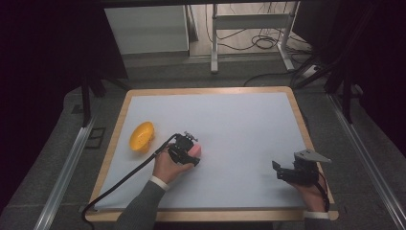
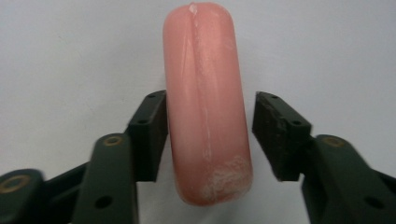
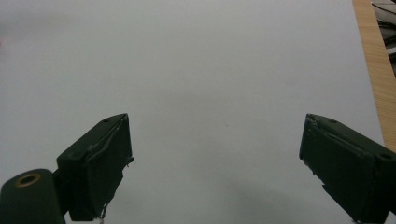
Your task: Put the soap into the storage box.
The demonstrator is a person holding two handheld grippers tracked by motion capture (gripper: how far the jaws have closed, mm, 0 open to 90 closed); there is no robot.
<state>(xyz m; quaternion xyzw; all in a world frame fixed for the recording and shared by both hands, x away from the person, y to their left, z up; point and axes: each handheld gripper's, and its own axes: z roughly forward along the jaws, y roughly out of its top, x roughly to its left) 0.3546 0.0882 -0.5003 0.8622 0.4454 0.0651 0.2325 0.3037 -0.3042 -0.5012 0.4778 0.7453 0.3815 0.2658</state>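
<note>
Item: pink sausage (image 2: 205, 102), lying on the white sheet (image 1: 239, 124) left of centre, near the yellow bowl (image 1: 141, 136). In the high view the sausage (image 1: 195, 151) is mostly hiding behind the left gripper (image 1: 189, 153), with only a pink end peeking out. In the left gripper view it is running lengthwise between the jaws, its far tip touching the frame's top edge and a scuffed whitish patch showing at its near end.

Left gripper (image 2: 210, 135): jaws standing narrow on either side of the sausage; one pad is sitting at its flank, the other is leaving a slim gap. Firm contact is hard to make out.

Right gripper (image 1: 282, 171): resting at the sheet's right near corner, well apart from the sausage. In its own view the right gripper (image 3: 215, 158) is holding its jaws wide over bare sheet, jaw bases cut off by the frame.

Bowl: tipping on its side; its inside is facing away and cannot be judged.
</note>
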